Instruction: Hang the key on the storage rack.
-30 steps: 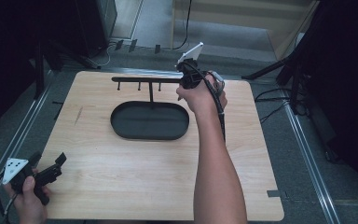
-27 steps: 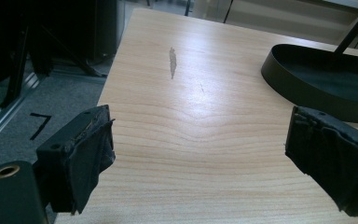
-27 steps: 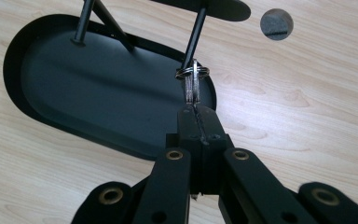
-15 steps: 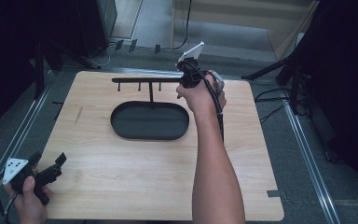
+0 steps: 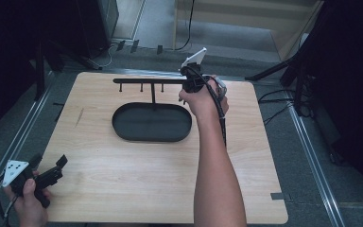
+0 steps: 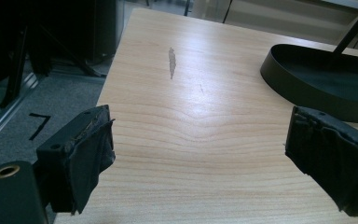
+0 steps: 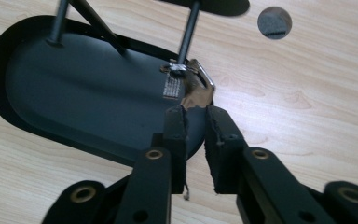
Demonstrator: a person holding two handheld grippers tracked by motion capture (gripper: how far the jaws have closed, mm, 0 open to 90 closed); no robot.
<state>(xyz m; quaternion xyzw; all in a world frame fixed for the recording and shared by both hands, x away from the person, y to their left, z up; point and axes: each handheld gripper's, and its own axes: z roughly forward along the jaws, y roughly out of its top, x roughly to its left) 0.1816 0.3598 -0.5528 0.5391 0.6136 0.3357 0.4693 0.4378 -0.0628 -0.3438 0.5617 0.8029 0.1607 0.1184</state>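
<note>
right gripper [image 7: 195,116]: jaws just eased apart, watch [image 7: 189,86] strap between, hung on stand [image 5: 153,85] far-right peg
left gripper [image 5: 52,171]: wide open, idle near-left

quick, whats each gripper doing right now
left gripper: open, holding nothing
right gripper: jaws just been opening, slightly apart, silver metal band at the tips

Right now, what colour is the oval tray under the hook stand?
Black, matte. The oval tray shows best in the high view, dark against the light wooden table.
</note>
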